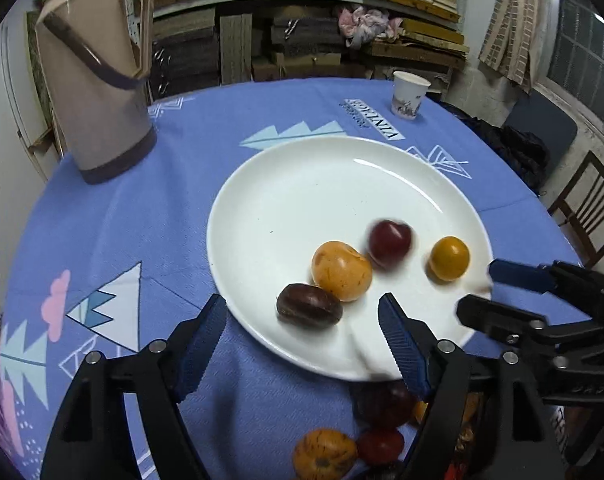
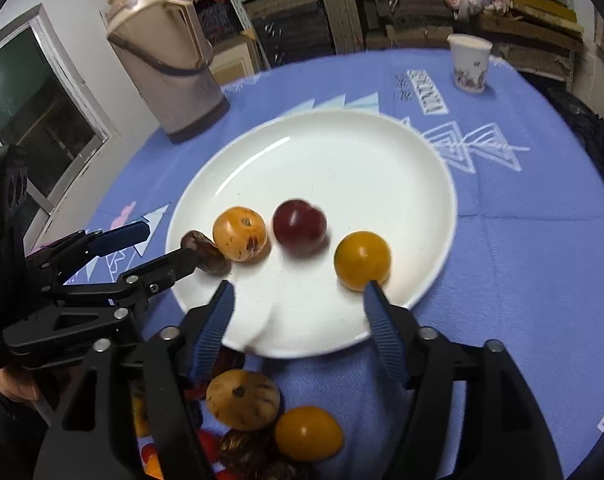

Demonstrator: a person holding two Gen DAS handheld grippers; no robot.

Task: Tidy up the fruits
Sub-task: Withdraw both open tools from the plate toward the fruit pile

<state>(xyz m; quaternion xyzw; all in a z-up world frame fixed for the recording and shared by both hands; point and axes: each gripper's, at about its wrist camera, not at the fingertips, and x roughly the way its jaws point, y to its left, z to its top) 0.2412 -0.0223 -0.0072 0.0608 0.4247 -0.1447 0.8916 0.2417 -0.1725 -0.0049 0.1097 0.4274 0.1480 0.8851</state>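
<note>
Nearest the cameras, a loose heap of small fruits (image 2: 262, 420) lay on the blue patterned tablecloth (image 1: 142, 220), orange, yellow and dark red ones touching each other, partly hidden behind the gripper bodies; just beyond them the left gripper (image 1: 302, 316) stood with its blue ribbed fingers spread wide and nothing between them, one finger over the cloth and the other over the near rim of the round white ceramic plate (image 1: 302, 184); the right gripper (image 2: 298, 292) was likewise spread wide and empty, its right fingertip just in front of a smooth yellow-orange round fruit (image 2: 362, 260), whether touching it I cannot tell; on the plate's near half four fruits lay in a rough row: a dark brown oval fruit (image 1: 309, 306) touching a speckled orange fruit (image 1: 341, 271), then a blurred dark red plum-like fruit (image 1: 389, 243), then the yellow one apart; farther off stood a beige plastic thermos jug (image 1: 98, 80) at the left and a white printed paper cup (image 1: 409, 94) at the table's far edge.
</note>
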